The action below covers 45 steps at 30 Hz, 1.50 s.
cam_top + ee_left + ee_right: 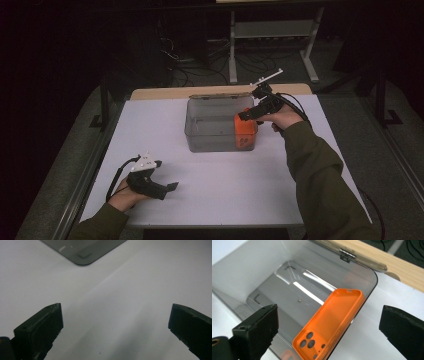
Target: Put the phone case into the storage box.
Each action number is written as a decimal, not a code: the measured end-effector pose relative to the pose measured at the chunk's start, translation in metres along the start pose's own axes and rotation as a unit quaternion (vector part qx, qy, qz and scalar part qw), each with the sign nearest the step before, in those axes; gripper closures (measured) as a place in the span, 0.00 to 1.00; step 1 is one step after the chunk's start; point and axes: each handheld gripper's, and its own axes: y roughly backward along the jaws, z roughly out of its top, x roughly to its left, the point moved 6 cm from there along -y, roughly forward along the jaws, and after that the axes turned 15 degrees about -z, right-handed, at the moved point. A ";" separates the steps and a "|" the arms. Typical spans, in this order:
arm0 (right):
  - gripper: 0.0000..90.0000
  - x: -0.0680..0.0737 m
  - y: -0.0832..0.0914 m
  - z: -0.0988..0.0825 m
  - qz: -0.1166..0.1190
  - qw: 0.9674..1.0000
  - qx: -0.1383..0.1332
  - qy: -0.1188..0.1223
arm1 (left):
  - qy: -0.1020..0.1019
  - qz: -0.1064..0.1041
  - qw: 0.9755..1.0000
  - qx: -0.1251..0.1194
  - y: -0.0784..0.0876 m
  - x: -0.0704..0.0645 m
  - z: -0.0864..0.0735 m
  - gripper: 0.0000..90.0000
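A: Lower left of frame: left gripper (167, 187) idle on the tabletop (225, 190), jaws apart, empty.

B: Centre-right: orange phone case (332, 322) leans inside the clear box (200, 125); right gripper (243, 116) jaws apart above. Light, slick, slightly flexible; pinch a long edge.

Phone case (332, 320): orange, rigid shell, hollow inner side showing, camera cut-outs at its lower end. Pose: tilted, leaning against the inside of the box's end wall, lower end down near the floor of the box. Container: clear smoke-grey plastic box (212, 125), rectangular, rounded corners, lid hinged open at 12 o'clock. The case occupies the 3 o'clock end of the box, as seen from the high view
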 end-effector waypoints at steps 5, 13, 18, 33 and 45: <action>0.01 -0.002 0.007 -0.006 0.016 0.999 -0.026 0.012 | 0.003 0.006 1.000 -0.006 0.003 0.002 0.001 0.00; 0.01 0.000 0.014 -0.019 0.034 0.998 -0.054 0.025 | 0.005 0.004 1.000 -0.006 0.002 0.003 0.001 0.00; 0.01 0.003 0.015 -0.029 0.040 0.997 -0.064 0.026 | 0.001 0.002 1.000 -0.004 0.002 0.002 0.001 0.00; 0.01 0.012 0.018 -0.059 0.048 0.996 -0.076 0.028 | 0.000 0.000 1.000 -0.005 0.002 0.002 0.001 0.00; 0.01 0.018 0.014 -0.086 0.050 0.995 -0.085 0.027 | 0.001 0.001 1.000 -0.002 0.001 0.001 0.000 0.00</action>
